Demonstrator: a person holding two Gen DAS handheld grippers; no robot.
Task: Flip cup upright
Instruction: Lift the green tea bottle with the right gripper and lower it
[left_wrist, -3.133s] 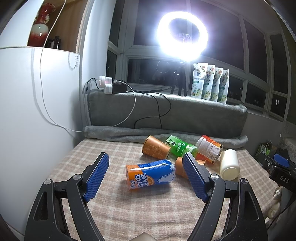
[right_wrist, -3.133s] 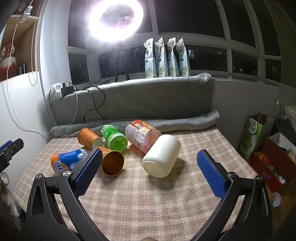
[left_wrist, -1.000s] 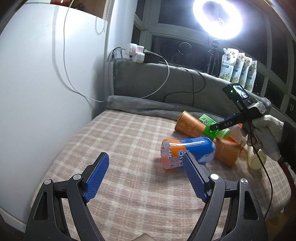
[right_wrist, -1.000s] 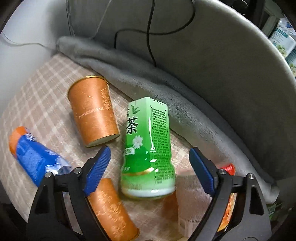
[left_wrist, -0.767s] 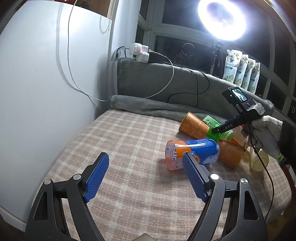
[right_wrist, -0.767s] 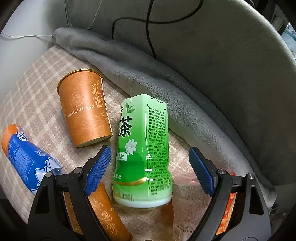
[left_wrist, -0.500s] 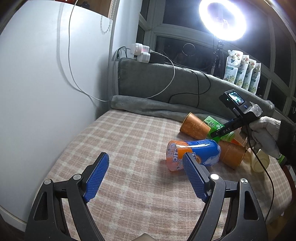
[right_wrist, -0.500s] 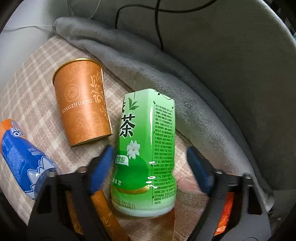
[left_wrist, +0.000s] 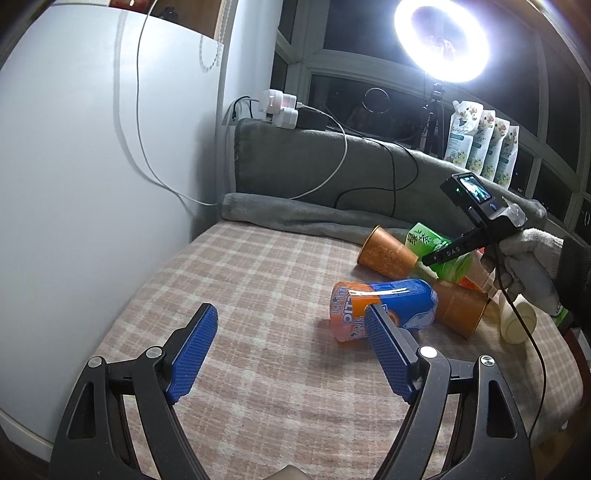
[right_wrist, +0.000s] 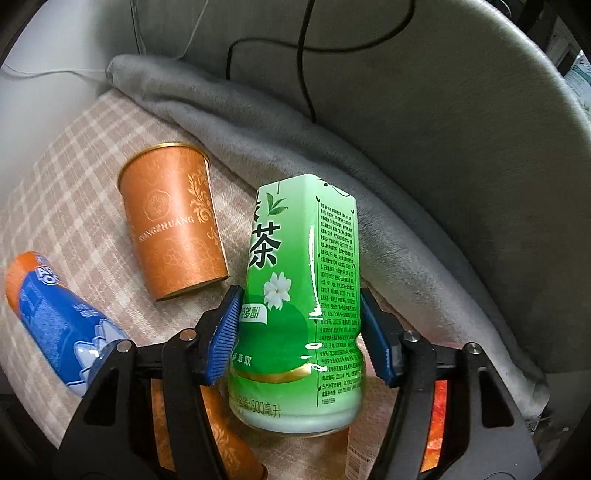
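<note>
Ring light (left_wrist: 441, 38) on tripod behind grey blanket (left_wrist: 314, 162); four pouches (left_wrist: 482, 142) right of it; chargers (left_wrist: 279, 109), cables on blanket's left end.

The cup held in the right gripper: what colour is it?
Green cup with white printed text and a white flower, clearest in the right wrist view, in the right gripper.
</note>
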